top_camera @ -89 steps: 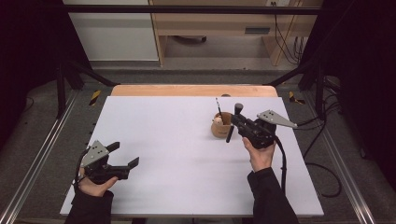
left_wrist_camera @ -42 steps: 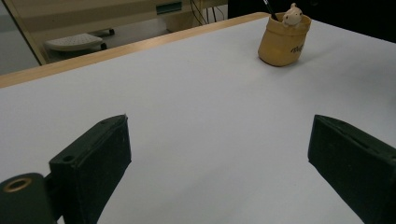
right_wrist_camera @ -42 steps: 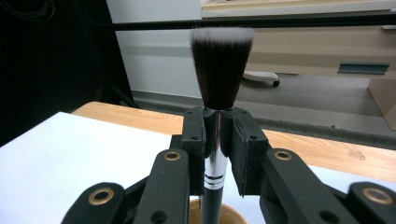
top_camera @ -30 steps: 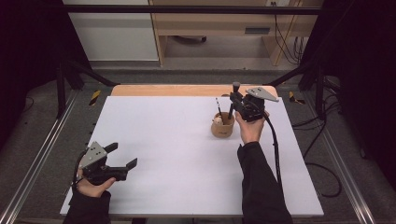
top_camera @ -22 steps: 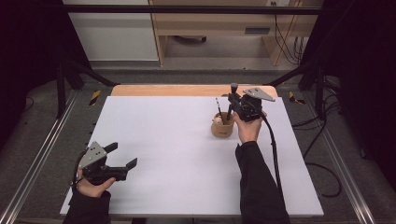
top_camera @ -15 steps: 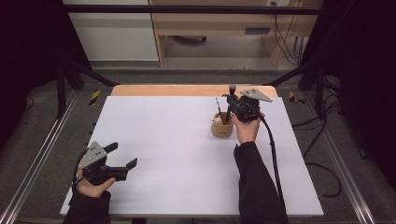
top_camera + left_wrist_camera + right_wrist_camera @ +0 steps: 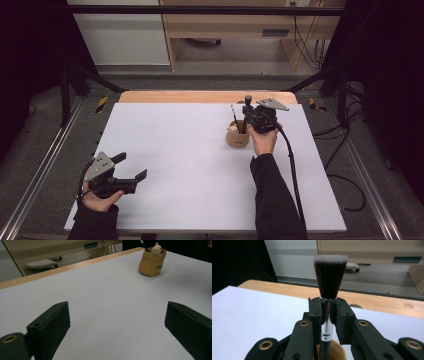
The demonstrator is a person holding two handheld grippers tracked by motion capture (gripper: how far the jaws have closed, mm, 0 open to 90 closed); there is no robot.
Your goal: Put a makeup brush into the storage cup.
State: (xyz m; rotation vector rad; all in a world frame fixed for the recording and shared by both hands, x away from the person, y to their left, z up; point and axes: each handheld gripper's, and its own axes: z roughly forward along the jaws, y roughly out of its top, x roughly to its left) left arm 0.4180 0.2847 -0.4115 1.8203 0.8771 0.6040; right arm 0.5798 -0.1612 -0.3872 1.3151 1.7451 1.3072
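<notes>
A makeup brush [image 7: 329,277] is clamped by its silver ferrule between the jaws of the right tongs [image 7: 329,315], upright, with its dark, white-tipped bristles above the jaws. In the high view the right tongs [image 7: 248,116] are held just over the rim of a small tan pen holder [image 7: 237,138] standing on the far right part of the white table [image 7: 200,165], and the brush handle is seen running down into the holder's mouth. A thin dark pencil-like stick [image 7: 233,115] and a small pale figure [image 7: 233,129] are contained in the holder as well; in the left gripper view the figure [image 7: 156,248] is seen peeking over the rim of the holder [image 7: 151,262]. The left tongs [image 7: 132,170] are held wide apart with nothing between them, low over the near left part of the table, well apart from the holder.
</notes>
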